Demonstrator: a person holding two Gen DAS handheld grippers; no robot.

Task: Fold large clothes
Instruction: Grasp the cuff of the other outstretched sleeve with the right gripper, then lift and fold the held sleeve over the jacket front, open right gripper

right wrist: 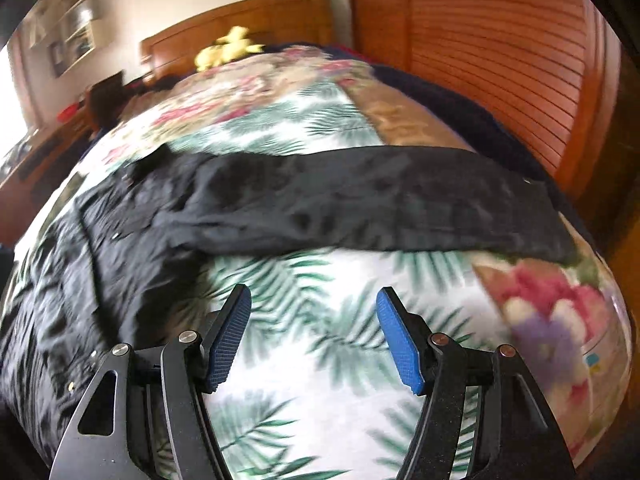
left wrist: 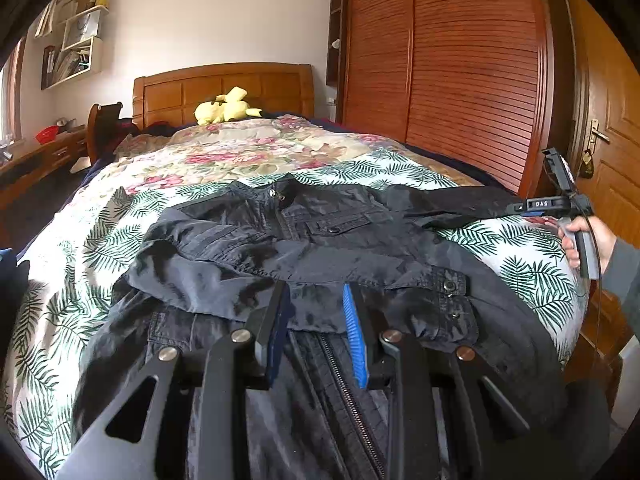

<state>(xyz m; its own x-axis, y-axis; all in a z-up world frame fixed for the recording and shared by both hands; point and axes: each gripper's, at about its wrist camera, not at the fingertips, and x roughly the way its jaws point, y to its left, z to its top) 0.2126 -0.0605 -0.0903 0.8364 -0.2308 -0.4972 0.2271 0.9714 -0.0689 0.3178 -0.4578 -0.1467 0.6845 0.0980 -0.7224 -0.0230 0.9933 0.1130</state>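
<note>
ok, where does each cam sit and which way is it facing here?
Left wrist: on the left gripper, low over the jacket, facing up the bed to the headboard; own fingers are apart with fabric between them; right hand and right gripper at the sleeve.
Right wrist: on the right gripper, above the bedspread, facing the same way, blurred; own open fingers only.
Shared: jacket, sleeve, bed, plush, wardrobe.

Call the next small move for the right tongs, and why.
Probably ease the right tongs forward onto the sleeve and close: they're open over bare quilt, while that sleeve lies stretched out unfolded; the other sleeve already lies across the jacket.
</note>
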